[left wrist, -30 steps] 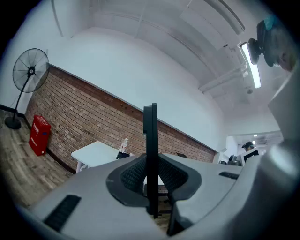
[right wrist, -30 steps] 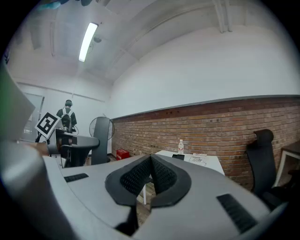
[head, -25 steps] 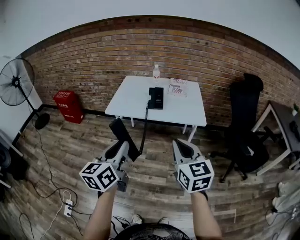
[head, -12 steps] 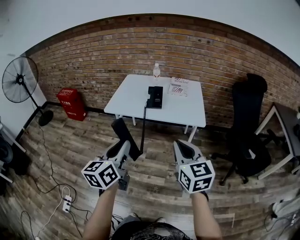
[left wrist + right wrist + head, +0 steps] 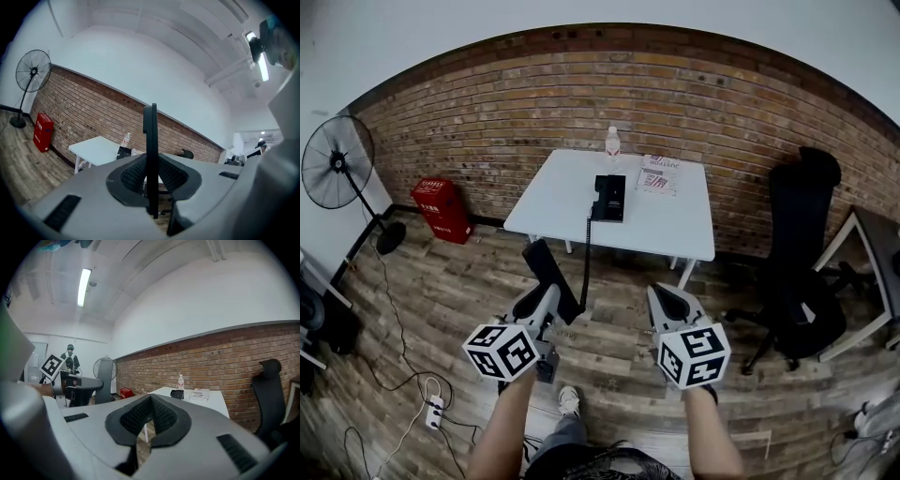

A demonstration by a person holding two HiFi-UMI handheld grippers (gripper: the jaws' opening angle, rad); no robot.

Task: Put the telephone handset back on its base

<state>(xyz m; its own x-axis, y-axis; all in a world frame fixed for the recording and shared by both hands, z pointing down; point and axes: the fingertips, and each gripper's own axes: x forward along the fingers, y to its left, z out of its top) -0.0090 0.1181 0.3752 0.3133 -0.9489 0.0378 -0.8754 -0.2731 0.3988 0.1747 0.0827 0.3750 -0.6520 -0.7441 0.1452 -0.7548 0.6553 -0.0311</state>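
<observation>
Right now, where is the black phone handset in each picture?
Head view: handset lower middle, in the left gripper.
Left gripper view: centre, upright thin edge between the jaws.
Right gripper view: probably the dark slab at left.
Shared landmark: white table.

Matt black plastic handset (image 5: 546, 272), rough brick wall (image 5: 487, 103), wood-plank floor (image 5: 441, 291).

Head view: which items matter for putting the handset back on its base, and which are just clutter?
Job:
- telephone handset, clamped in the left gripper
- telephone base
- cord joining them
- white table under the base

Lying about:
- water bottle
- printed sheet
- standing fan
- red box
- black office chair
- power strip
</observation>
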